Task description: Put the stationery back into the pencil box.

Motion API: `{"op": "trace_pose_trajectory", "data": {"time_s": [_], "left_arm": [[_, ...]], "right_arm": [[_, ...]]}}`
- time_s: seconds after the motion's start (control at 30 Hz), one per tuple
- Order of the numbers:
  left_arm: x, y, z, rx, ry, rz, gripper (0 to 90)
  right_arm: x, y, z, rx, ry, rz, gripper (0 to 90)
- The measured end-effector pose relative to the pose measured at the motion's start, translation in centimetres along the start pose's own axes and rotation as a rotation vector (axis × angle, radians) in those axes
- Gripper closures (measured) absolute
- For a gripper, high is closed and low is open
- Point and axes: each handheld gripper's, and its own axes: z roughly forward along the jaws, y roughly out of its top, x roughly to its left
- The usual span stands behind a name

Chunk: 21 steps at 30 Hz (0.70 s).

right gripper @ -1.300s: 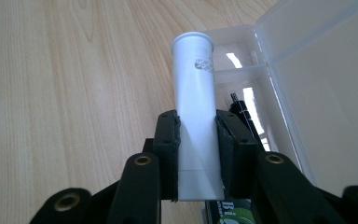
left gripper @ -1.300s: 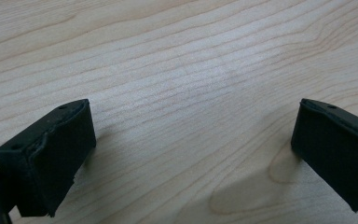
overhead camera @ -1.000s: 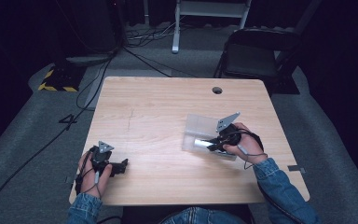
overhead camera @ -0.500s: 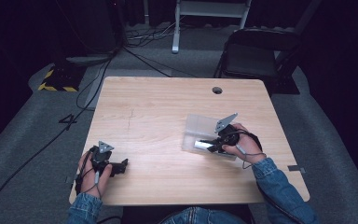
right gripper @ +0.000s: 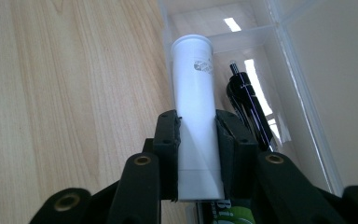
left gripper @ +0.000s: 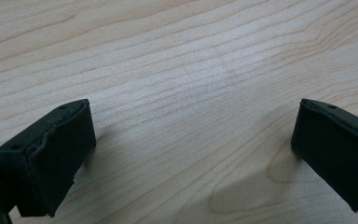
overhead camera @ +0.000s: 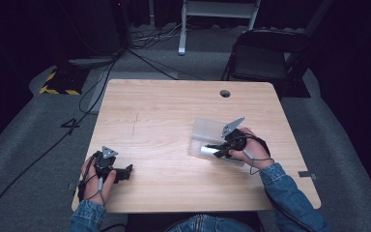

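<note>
R gripper [right gripper: 198,154] clenched on white tube [right gripper: 195,93] over clear box [right gripper: 303,93], beside black pen [right gripper: 249,109]; L gripper [left gripper: 191,154] released, jaws wide above table [left gripper: 177,56].

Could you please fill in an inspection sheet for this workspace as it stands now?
Surface: light wooden table with a round hole near its far edge.
Job's things: white tube clamped between the right gripper's fingers, lying in the clear plastic box; black pen beside it.
Clutter: nothing seen.
Grippers: left gripper open, empty, low over bare wood.
Cables: black cables cross the floor.
Surroundings: folding chair behind the table; grey carpet.
</note>
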Motion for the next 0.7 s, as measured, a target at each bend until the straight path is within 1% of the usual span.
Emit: {"op": "trace_pose_trajectory", "data": {"time_s": [0.13, 0.37, 0.57, 0.7], "left_arm": [[0.0, 0.0, 0.0, 0.0, 0.0, 0.0, 0.0], [0.0, 0.0, 0.0, 0.0, 0.0, 0.0, 0.0], [0.0, 0.0, 0.0, 0.0, 0.0, 0.0, 0.0], [0.0, 0.0, 0.0, 0.0, 0.0, 0.0, 0.0]], "right_arm": [[-0.11, 0.15, 0.08, -0.008, -0.004, -0.001, 71.3], [-0.48, 0.22, 0.24, -0.036, -0.022, 0.015, 71.4], [-0.85, 0.3, -0.01, -0.055, -0.035, 0.02, 71.4], [-1.0, 0.39, 0.1, -0.048, -0.035, 0.026, 71.4]]}}
